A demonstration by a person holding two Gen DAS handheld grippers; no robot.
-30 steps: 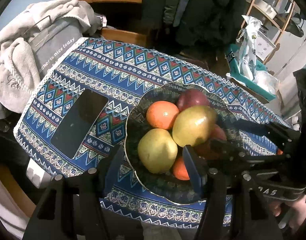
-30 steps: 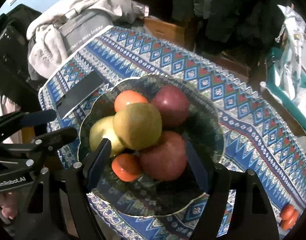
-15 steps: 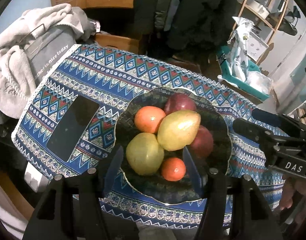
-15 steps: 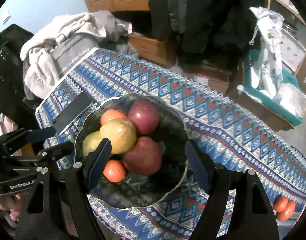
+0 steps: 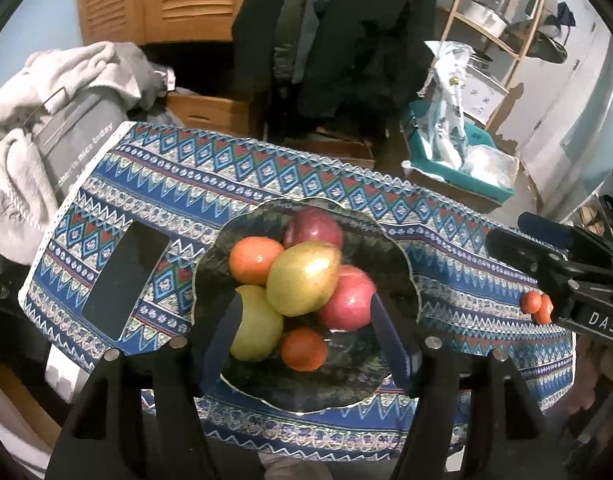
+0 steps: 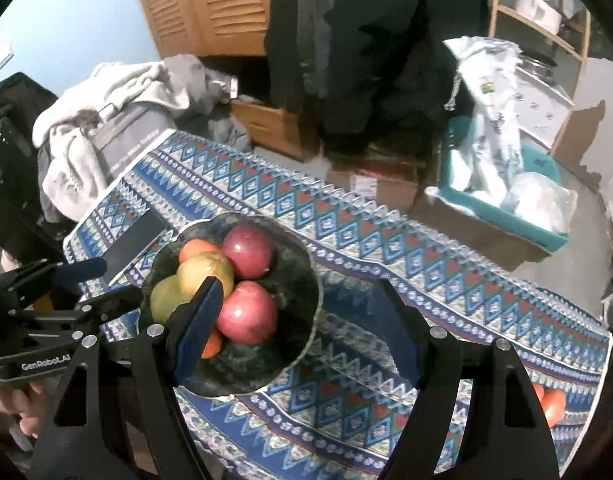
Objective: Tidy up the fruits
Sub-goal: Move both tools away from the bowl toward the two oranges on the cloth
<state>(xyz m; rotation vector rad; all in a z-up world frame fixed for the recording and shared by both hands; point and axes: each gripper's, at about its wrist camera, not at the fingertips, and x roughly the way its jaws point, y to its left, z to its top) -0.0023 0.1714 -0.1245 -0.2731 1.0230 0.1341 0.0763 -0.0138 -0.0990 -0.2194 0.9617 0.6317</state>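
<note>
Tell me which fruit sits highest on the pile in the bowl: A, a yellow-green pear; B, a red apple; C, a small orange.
A: the yellow-green pear lies on top of the pile in the dark bowl, resting on the fruit around it.

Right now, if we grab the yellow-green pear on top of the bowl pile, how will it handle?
The pear looks smooth and glossy, so it may slip between flat pads. It rests on the other fruit, including a red apple and an orange, so lifting it could make those roll. It is probably firm and fairly heavy for its size.

bowl [image 6: 302,280]: six fruits piled | right gripper [image 6: 302,328]: empty, above tablecloth [image 6: 426,280]
</note>
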